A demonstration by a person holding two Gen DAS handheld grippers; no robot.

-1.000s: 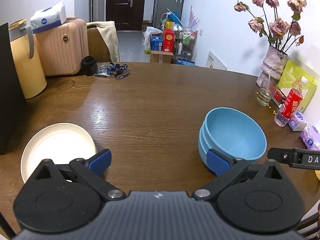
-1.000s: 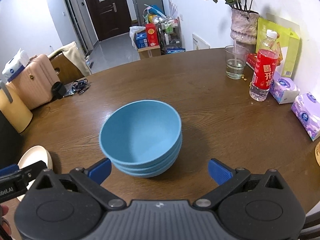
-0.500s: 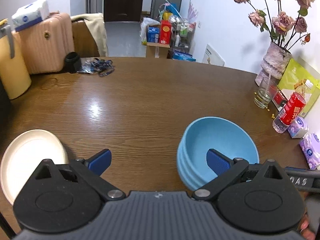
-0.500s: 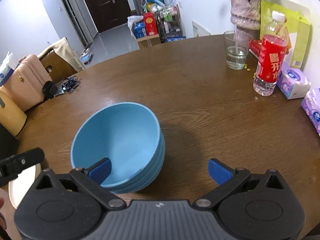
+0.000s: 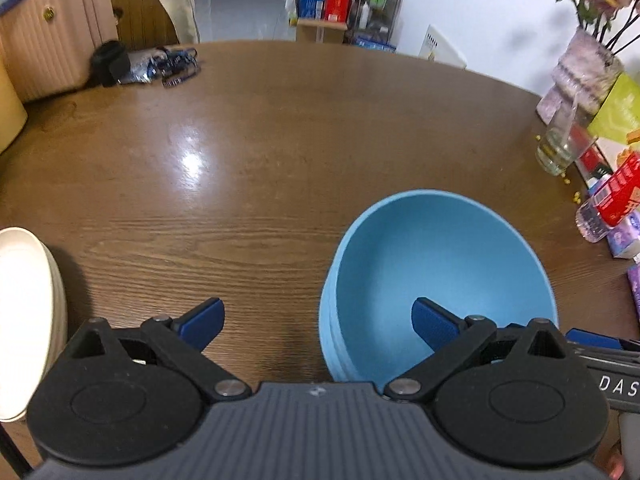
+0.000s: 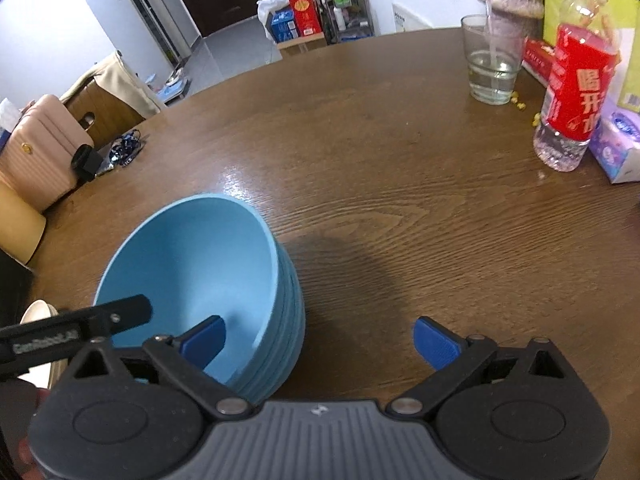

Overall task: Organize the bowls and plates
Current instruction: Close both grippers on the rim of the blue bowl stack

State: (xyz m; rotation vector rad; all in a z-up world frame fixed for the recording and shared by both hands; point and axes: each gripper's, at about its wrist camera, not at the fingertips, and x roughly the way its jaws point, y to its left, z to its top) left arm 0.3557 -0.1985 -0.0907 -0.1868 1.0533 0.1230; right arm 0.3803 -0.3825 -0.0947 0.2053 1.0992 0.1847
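At lower centre of each wrist view, blue fingers straddle opposite walls of the bowls [image 5: 440,264]. Left gripper [image 5: 318,318]: fingers apart, its right pad [image 5: 434,322] inside the top bowl, its left pad over bare table [image 5: 260,140]; neither pad presses the wall. Right gripper [image 6: 320,338]: jaws wide but closing, its left pad [image 6: 204,340] inside the bowl, its right pad outside, the wall between them and not yet pinched. Bowls: a nested blue stack, lower right of the left view, lower left of the right view. Plates [image 5: 24,316]: cream, at the left edge, well apart from the bowls. Bottle [image 6: 576,92] and glass [image 6: 490,62]: upper right.

Probable risks: uneven closing could tilt or slide the stack; a pinch on the top rim alone could lift one bowl and leave the rest, or drag them.
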